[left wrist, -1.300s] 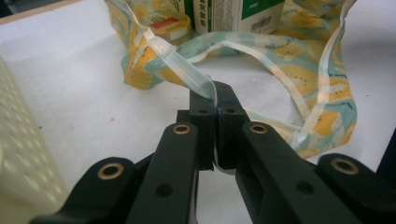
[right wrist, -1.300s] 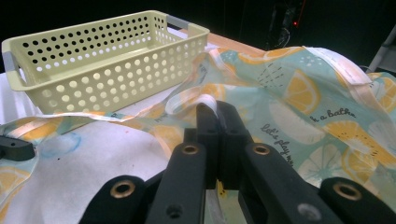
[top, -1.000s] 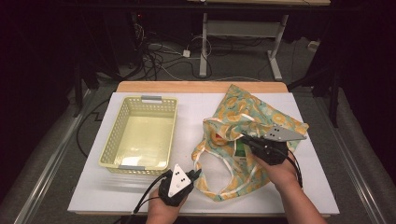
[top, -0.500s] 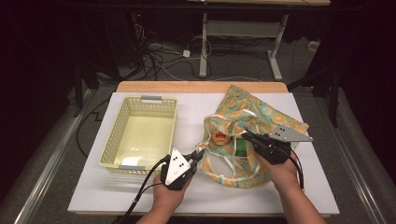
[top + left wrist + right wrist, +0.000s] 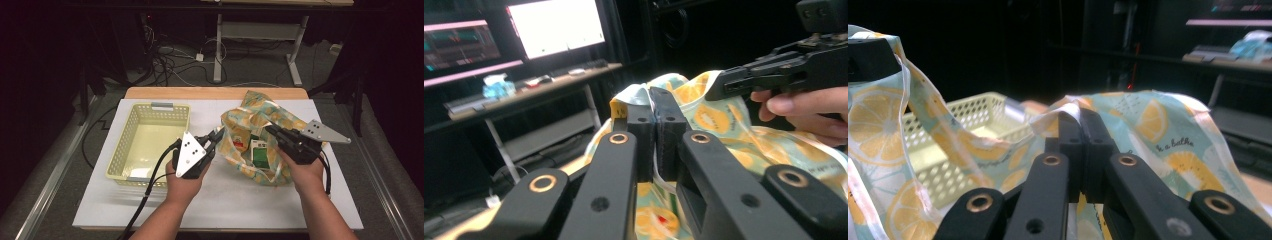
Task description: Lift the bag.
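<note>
Now | left gripper (image 5: 218, 135): jaws clamped on fruit-print bag (image 5: 280, 120) rim | right gripper (image 5: 270, 130): jaws clamped on opposite rim | green carton (image 5: 260, 152) between them | basket (image 5: 150, 112) beyond left gripper

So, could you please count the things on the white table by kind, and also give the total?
Basket, pale yellow plastic: 1
Cloth bag, lemon print, held open: 1
Cartons seen inside the bag, one green, one orange-red: 2
Hand-held grippers, left gripper and right gripper, jaws shut on the bag's edges: 2
Total: 6
</note>
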`<state>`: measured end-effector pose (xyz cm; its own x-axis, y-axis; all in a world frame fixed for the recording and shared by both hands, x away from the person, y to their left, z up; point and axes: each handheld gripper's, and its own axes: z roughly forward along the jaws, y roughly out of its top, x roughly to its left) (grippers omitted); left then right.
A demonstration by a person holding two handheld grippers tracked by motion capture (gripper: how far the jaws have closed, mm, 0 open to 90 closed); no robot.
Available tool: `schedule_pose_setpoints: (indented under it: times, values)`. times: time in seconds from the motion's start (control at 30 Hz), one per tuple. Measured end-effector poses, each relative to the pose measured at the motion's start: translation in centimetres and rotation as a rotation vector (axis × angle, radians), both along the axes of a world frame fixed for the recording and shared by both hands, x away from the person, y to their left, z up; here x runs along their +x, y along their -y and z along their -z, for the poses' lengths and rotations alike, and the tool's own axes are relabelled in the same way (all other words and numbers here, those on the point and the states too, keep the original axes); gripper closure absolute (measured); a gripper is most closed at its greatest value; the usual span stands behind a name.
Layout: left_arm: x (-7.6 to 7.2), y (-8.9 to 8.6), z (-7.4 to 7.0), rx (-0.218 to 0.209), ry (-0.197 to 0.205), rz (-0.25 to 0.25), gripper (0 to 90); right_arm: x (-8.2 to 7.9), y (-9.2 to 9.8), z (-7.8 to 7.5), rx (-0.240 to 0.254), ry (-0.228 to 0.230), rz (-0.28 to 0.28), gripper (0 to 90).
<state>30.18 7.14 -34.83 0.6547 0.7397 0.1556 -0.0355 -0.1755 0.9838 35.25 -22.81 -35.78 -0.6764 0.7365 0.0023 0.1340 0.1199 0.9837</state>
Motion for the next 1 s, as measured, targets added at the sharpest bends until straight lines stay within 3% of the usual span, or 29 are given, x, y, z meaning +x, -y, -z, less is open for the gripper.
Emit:
schedule_pose_setpoints:
  times: [0.2, 0.4, 0.67, 0.83, 0.93, 1.0]
  values:
    - [1.8, 0.0, -3.3, 0.0, 0.053, -0.018, 86.5, 0.9, 0.3, -3.5, 0.03, 0.062, 0.037, 90.0]
    - [2.9, -0.2, -7.4, -0.016, 0.123, -0.028, 86.5, 1.3, 0.5, -7.2, 0.063, 0.128, 0.068, 90.0]
    - [4.4, 0.2, -12.6, -0.054, 0.187, -0.037, 86.6, 2.8, 1.5, -12.3, 0.147, 0.2, 0.161, 90.0]
    - [5.5, 0.7, -15.5, -0.079, 0.222, -0.04, 86.6, 3.5, 2.4, -15.1, 0.172, 0.246, 0.225, 90.0]
    - [5.6, 0.7, -16.7, -0.108, 0.242, -0.032, 86.6, 3.7, 3.1, -16.5, 0.191, 0.278, 0.25, 90.0]
    - [5.5, 1.0, -16.5, -0.099, 0.242, -0.028, 86.6, 3.5, 3.4, -16.9, 0.198, 0.298, 0.253, 90.0]
